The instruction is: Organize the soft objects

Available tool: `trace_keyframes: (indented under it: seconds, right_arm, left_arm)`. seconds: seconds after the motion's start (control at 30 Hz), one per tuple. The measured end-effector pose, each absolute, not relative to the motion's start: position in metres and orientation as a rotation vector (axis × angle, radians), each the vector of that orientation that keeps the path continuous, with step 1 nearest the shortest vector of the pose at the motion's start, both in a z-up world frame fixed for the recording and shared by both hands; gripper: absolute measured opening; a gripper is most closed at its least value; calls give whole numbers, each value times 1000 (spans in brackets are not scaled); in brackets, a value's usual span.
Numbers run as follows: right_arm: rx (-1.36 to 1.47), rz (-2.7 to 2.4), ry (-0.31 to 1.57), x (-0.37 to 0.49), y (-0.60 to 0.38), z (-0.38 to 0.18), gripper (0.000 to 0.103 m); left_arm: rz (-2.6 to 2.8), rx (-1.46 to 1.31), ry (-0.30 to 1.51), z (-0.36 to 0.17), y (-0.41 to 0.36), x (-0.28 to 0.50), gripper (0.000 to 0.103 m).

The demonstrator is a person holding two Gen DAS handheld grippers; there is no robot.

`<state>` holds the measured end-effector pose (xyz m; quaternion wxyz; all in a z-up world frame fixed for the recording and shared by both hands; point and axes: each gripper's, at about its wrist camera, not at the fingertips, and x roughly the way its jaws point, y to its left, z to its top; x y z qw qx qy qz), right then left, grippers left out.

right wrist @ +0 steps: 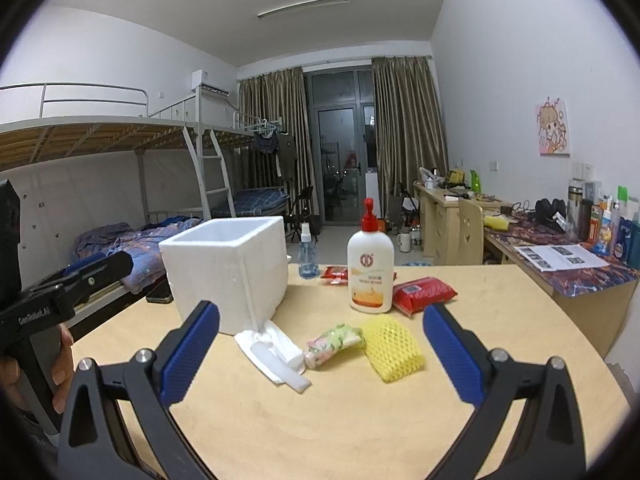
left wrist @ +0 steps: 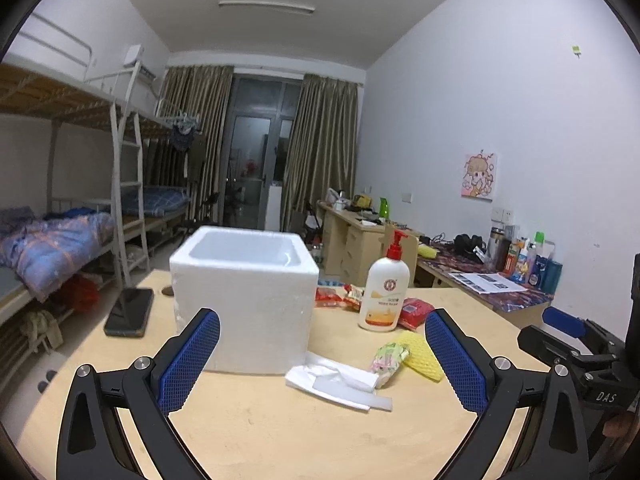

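Here, two spread hand-held grippers, left [left wrist: 322, 360] and right [right wrist: 321, 354], one foam box [right wrist: 228, 268], one yellow net [right wrist: 394, 348].

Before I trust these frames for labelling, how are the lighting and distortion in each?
Left wrist view: dim indoor light, fisheye bends the bunk bed, dark vignette corners, foam box sharp. Right wrist view: same curvature, ceiling lamp unlit, yellow foam net crisp with soft shadows.

white foam box [right wrist: 226, 268] | yellow mesh sleeve [right wrist: 394, 346] | red packet [right wrist: 424, 292] | blue fingers [right wrist: 192, 354]
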<state>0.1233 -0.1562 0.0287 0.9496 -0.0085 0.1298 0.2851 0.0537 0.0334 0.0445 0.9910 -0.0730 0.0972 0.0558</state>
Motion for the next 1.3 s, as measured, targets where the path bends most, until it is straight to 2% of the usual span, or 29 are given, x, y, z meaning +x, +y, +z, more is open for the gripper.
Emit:
trace_keyframes:
  seconds: [0.43, 0.73, 1.3]
  right_arm:
    - [-21, 567, 315, 129, -160, 7, 103]
    - [-19, 544, 386, 151, -161, -3, 103]
    - [-67, 516, 545, 206, -156, -13, 103]
  left_arm:
    - [126, -190, 292, -1, 44, 69, 102]
    - [97, -195, 344, -14, 42, 90, 103]
    - [63, -196, 574, -37, 33, 160, 102]
